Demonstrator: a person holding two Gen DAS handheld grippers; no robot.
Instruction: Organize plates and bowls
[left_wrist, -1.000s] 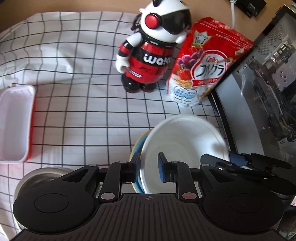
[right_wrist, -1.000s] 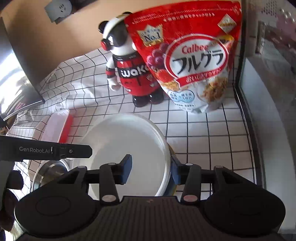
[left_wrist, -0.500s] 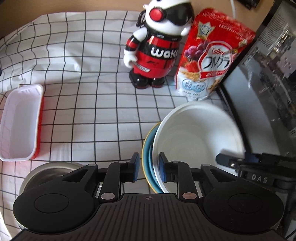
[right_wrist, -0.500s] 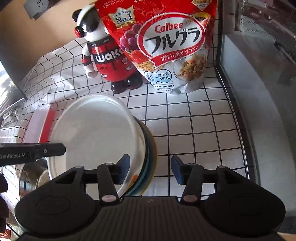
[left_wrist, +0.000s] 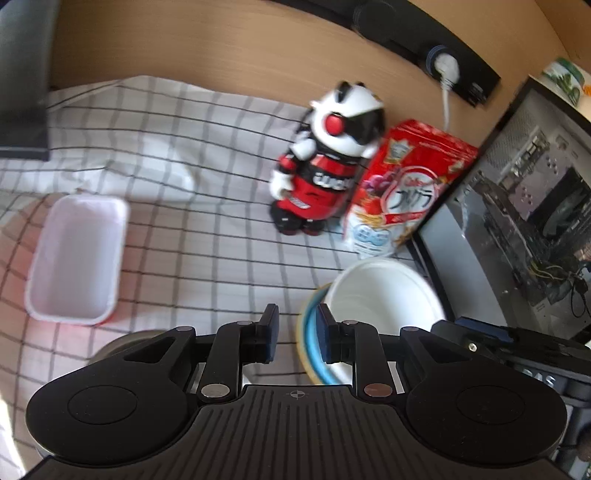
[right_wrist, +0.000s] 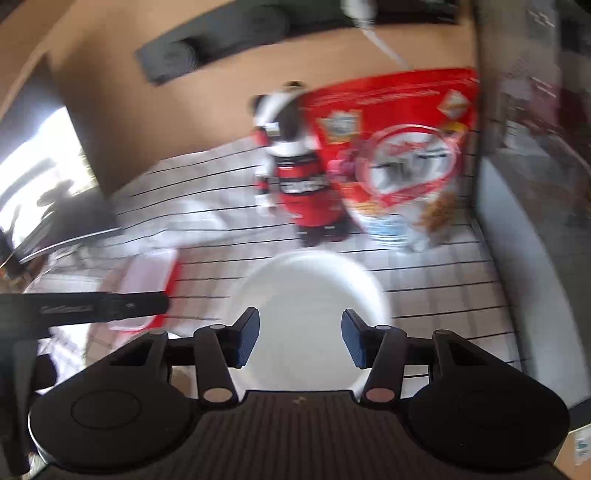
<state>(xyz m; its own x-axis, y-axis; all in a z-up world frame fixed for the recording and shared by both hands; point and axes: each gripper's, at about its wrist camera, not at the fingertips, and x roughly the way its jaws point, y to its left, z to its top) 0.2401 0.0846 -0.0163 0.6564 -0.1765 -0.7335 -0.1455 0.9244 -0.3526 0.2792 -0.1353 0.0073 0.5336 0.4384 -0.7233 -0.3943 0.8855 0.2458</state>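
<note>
A white bowl (left_wrist: 380, 295) sits nested on a blue and yellow-rimmed plate (left_wrist: 309, 332) on the checked cloth, at the right in the left wrist view. My left gripper (left_wrist: 297, 336) is open and empty, its jaws standing over the plate's left rim. The white bowl (right_wrist: 306, 310) also shows, blurred, in the right wrist view. My right gripper (right_wrist: 299, 341) is open and empty above the bowl's near side. A metal bowl (left_wrist: 136, 343) is mostly hidden behind my left gripper.
A white and red rectangular container (left_wrist: 75, 258) lies at the left. A red robot figure (left_wrist: 325, 173) and a red cereal bag (left_wrist: 402, 195) stand behind the bowl. A computer case (left_wrist: 517, 221) borders the right side.
My left gripper opened and released the plate rim. Both grippers pulled up and back from the stacked bowl and plate, which now rest on the cloth.
</note>
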